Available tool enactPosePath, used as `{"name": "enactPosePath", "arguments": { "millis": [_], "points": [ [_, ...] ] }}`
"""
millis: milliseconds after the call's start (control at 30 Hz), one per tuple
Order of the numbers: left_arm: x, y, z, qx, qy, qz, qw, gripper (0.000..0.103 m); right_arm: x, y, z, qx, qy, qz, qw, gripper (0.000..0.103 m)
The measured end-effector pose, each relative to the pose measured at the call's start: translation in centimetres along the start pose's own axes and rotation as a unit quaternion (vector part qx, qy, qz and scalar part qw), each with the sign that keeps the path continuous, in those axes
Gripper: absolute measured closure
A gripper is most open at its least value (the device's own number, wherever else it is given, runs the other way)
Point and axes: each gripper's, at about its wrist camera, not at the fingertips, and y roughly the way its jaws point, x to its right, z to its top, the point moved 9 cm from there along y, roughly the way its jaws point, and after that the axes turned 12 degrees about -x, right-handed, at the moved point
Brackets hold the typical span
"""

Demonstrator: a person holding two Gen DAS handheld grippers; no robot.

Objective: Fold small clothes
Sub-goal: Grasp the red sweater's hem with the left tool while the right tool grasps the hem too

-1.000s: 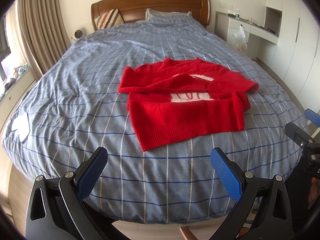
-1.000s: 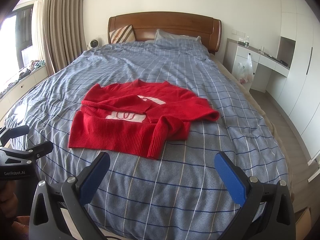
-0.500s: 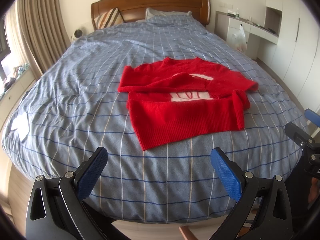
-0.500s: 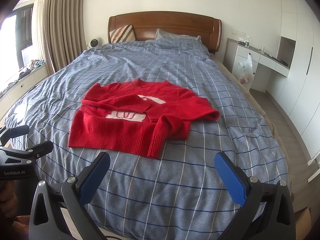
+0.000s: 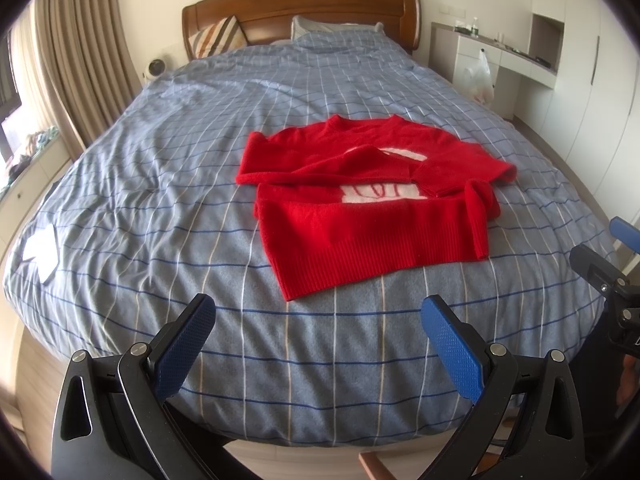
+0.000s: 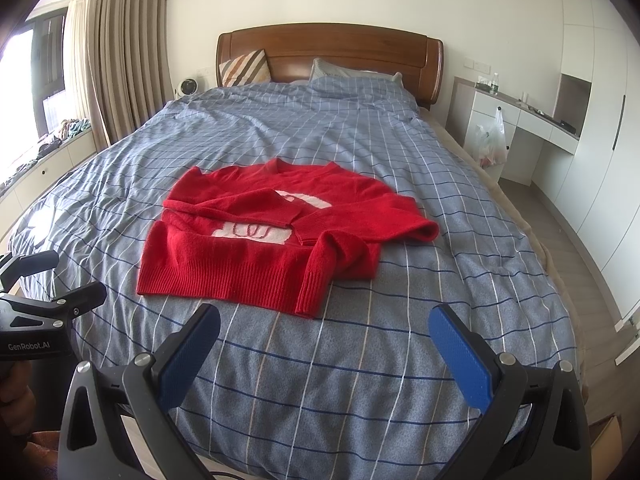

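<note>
Nothing had shifted since the earlier frames — both grippers and the garment sat exactly as before. Largest in view was the bed [image 5: 168,208], spread with a blue-grey checked duvet and backed by a wooden headboard [image 6: 332,52], with a striped cushion [image 6: 244,68] leaning against it. On the duvet, about midway up the bed, lay the red sweater [image 5: 360,220], flat, both sleeves folded in across a white chest patch and the ribbed hem turned toward the cameras. The left gripper [image 5: 318,340] hung over the foot of the bed with its blue-padded jaws spread wide and nothing between them; the sweater lay ahead of it, slightly to the right, well apart. The right gripper [image 6: 324,344] was likewise wide and empty — the sweater lay ahead and to its left, clear of the fingertips.
</note>
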Motion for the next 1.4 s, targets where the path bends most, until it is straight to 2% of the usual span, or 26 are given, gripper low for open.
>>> {"name": "enactPosePath", "arguments": {
  "millis": [433,667,833,900,967,1033,1100,1133,1167,1200,1233,1267,1333,1400],
  "points": [
    [-0.1,0.3,-0.5,-0.006,-0.004,-0.003,1.0000,0.000,0.0,-0.1,0.2,0.000,0.000,-0.001,1.000,0.000],
    [-1.9,1.3,-0.9,-0.019,-0.019,-0.001,0.9996,0.000,0.3,-0.1,-0.3,0.005,0.000,0.000,1.000,0.000],
    [-6.7,5.5,-1.4,-0.059,-0.078,-0.008,0.9951,0.000,2.9,2.6,-0.7,-0.003,0.017,0.002,1.000,0.000],
    [-8.1,7.9,-1.2,-0.072,-0.101,-0.021,0.9921,0.001,3.3,5.3,-1.1,-0.022,0.010,0.009,1.000,0.000],
    [-8.4,10.3,-0.8,-0.090,-0.110,-0.037,0.9892,0.003,3.0,8.8,-1.5,-0.062,0.008,0.036,0.997,0.001],
    [-7.5,12.6,-0.1,-0.102,-0.104,-0.054,0.9880,0.010,2.0,11.4,-0.9,-0.084,0.026,0.085,0.992,0.006],
    [-6.3,14.4,0.3,-0.118,-0.091,-0.058,0.9871,0.026,1.2,13.7,0.2,-0.102,0.047,0.119,0.987,0.008],
    [-5.8,15.2,0.5,-0.123,-0.086,-0.057,0.9871,0.026,0.7,15.2,0.7,-0.112,0.052,0.132,0.984,0.008],
    [-5.5,15.5,0.8,-0.116,-0.084,-0.049,0.9884,0.030,0.4,16.5,1.1,-0.124,0.052,0.139,0.981,0.017],
    [-5.2,15.5,1.1,-0.103,-0.079,-0.043,0.9906,0.052,0.3,17.9,1.1,-0.140,0.052,0.143,0.978,0.030],
    [-4.9,15.2,1.4,-0.096,-0.069,-0.045,0.9920,0.071,0.6,18.9,1.1,-0.155,0.058,0.147,0.975,0.063],
    [-4.6,14.9,1.5,-0.099,-0.062,-0.057,0.9915,0.101,0.9,18.7,1.2,-0.155,0.071,0.157,0.973,0.081],
    [-5.4,13.4,1.6,-0.091,-0.070,-0.078,0.9903,0.103,1.6,16.7,1.3,-0.144,0.072,0.171,0.972,0.094],
    [-6.0,11.6,1.2,-0.088,-0.066,-0.104,0.9885,0.103,2.0,13.8,0.6,-0.142,0.064,0.195,0.968,0.094]
  ]
}}
